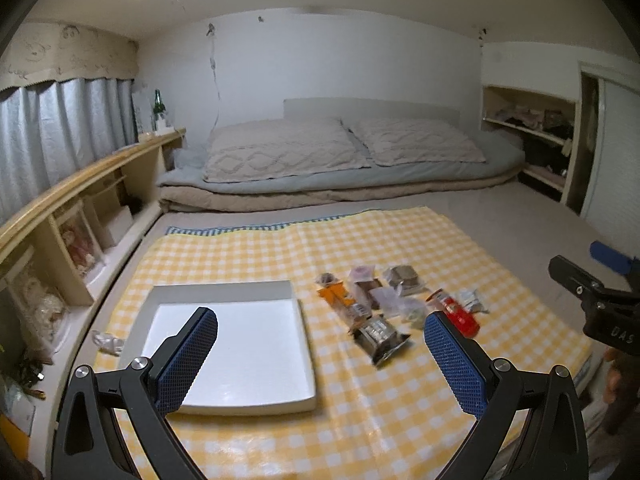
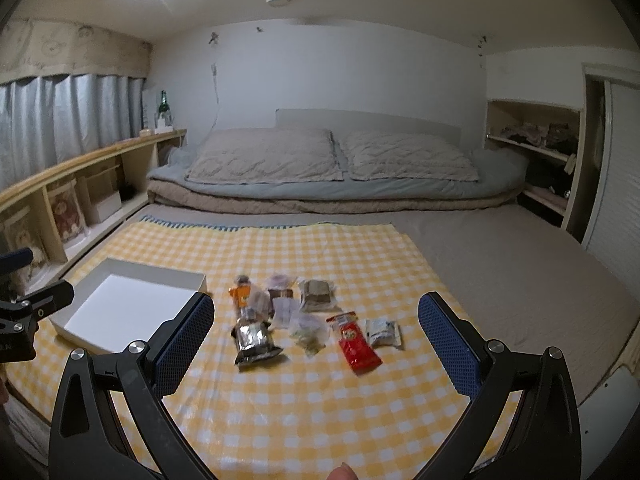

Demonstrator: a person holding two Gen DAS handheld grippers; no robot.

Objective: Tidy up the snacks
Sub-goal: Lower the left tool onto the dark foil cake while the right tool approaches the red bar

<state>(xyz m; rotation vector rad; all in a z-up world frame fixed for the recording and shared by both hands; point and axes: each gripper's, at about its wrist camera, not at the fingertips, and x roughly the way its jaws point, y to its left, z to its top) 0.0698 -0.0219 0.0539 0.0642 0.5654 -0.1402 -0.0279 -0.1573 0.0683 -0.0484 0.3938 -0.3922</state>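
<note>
Right wrist view: the right gripper (image 2: 316,342) hangs above the yellow checked cloth (image 2: 320,412) with its blue-padded fingers spread wide and nothing between them. The snacks lie in a loose cluster directly ahead, inside the span of the fingers; none is in the white tray (image 2: 120,308), which sits to their left, apart from them. Nearest the claw are the silver foil packet (image 2: 255,342) and the red packet (image 2: 356,346), whose long axis runs roughly toward and away from the camera, leaning slightly sideways. Judged from this layout, the right gripper is the nearer to the cluster.

Left wrist view: the left gripper (image 1: 320,360) is likewise released and empty, its left finger over the tray (image 1: 240,360), the snacks ahead and to its right. The right gripper's body enters at the right edge.

Hard to make out: the clear-wrapped packets (image 2: 308,330) at the cluster's middle overlap, and their contents and edges are blurred. A small crumpled white object (image 1: 107,342) beside the tray cannot be identified.
</note>
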